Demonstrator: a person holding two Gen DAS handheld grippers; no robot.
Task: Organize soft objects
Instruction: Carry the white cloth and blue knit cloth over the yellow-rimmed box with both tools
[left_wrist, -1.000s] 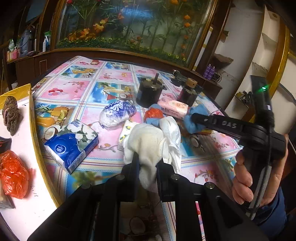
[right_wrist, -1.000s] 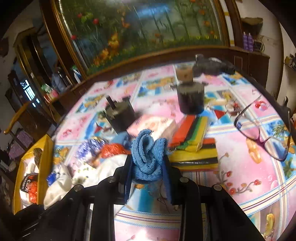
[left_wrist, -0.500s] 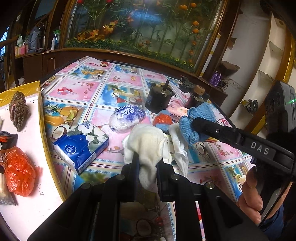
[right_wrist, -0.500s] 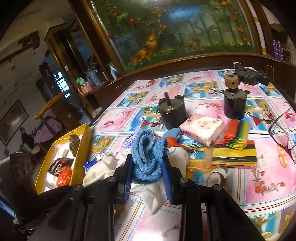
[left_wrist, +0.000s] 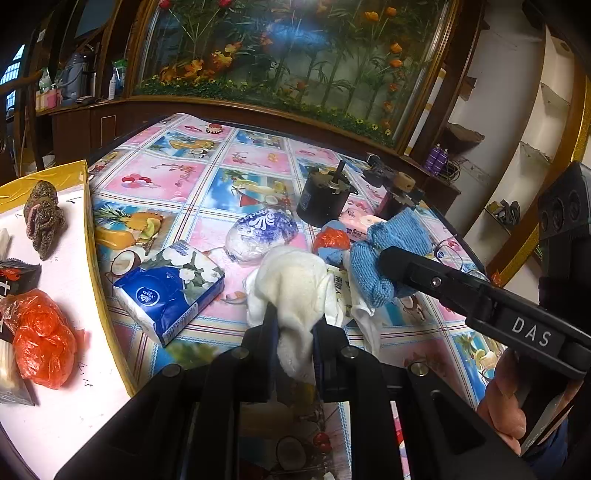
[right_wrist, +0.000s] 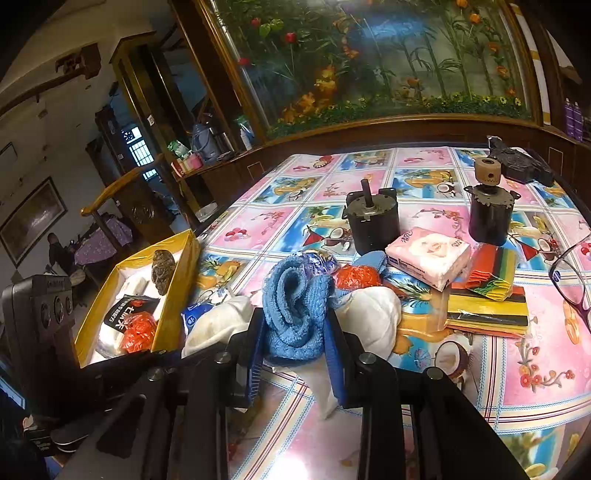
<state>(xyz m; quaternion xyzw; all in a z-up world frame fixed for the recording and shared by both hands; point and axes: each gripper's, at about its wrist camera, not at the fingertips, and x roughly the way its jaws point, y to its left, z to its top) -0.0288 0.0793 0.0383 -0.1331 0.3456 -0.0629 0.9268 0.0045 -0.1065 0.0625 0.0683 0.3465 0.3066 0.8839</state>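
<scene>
Blue knit sock (right_wrist: 295, 314) sits clamped in the right gripper (right_wrist: 295, 332), lifted above the desk's (right_wrist: 535, 369) near edge; the left gripper (left_wrist: 295, 332) pinches a white sock (left_wrist: 291, 288) there too. Both are mid-carry, it seems, toward the yellow box (right_wrist: 177, 295) at the desk's left edge. Next, each must swing over the box rim before letting go.

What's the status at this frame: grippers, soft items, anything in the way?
Left gripper shut on white cloth. Right gripper shut on blue knit cloth. Yellow box open at left, tissue pack lying beside it.
</scene>
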